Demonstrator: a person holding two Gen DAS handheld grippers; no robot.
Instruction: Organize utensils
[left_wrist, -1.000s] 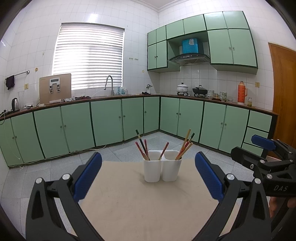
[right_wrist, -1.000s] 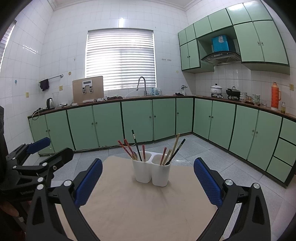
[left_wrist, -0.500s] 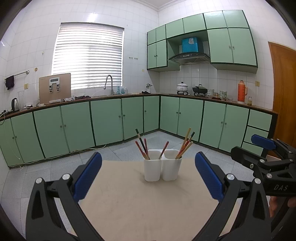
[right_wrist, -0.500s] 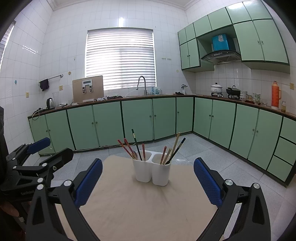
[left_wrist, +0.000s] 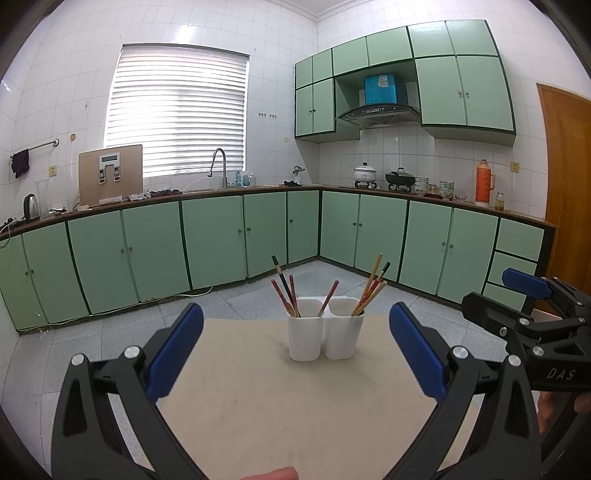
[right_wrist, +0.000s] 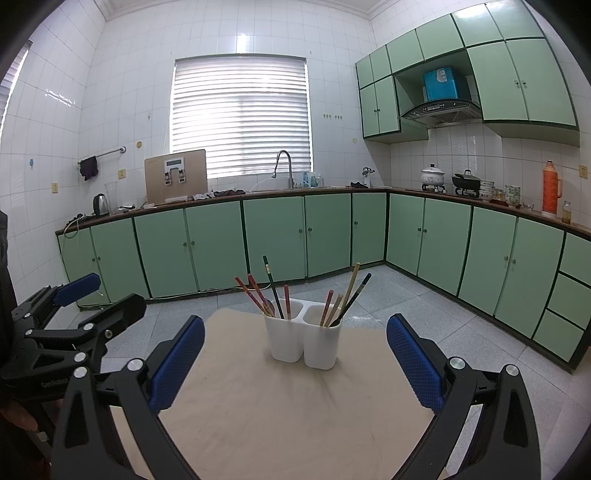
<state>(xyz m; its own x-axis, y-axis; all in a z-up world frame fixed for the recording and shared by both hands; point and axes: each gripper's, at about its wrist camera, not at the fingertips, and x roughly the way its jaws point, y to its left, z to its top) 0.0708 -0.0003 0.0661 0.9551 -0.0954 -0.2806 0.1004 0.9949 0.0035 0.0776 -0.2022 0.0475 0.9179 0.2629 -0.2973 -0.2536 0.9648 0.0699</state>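
Note:
A white two-compartment holder (left_wrist: 325, 330) stands on a beige table (left_wrist: 288, 413); it also shows in the right wrist view (right_wrist: 303, 341). Red and dark chopsticks (left_wrist: 284, 293) stand in its left cup, wooden, red and dark ones (left_wrist: 373, 290) in its right cup. My left gripper (left_wrist: 295, 349) is open and empty, short of the holder. My right gripper (right_wrist: 295, 360) is open and empty, also short of it. Each gripper shows at the edge of the other's view: the right one (left_wrist: 524, 306) and the left one (right_wrist: 85, 306).
The table's far edge (right_wrist: 229, 314) lies just behind the holder, with grey tiled floor (left_wrist: 110, 328) beyond. Green base cabinets (left_wrist: 214, 240) with a cluttered counter line the far walls. A wooden door (left_wrist: 565, 184) is at the right.

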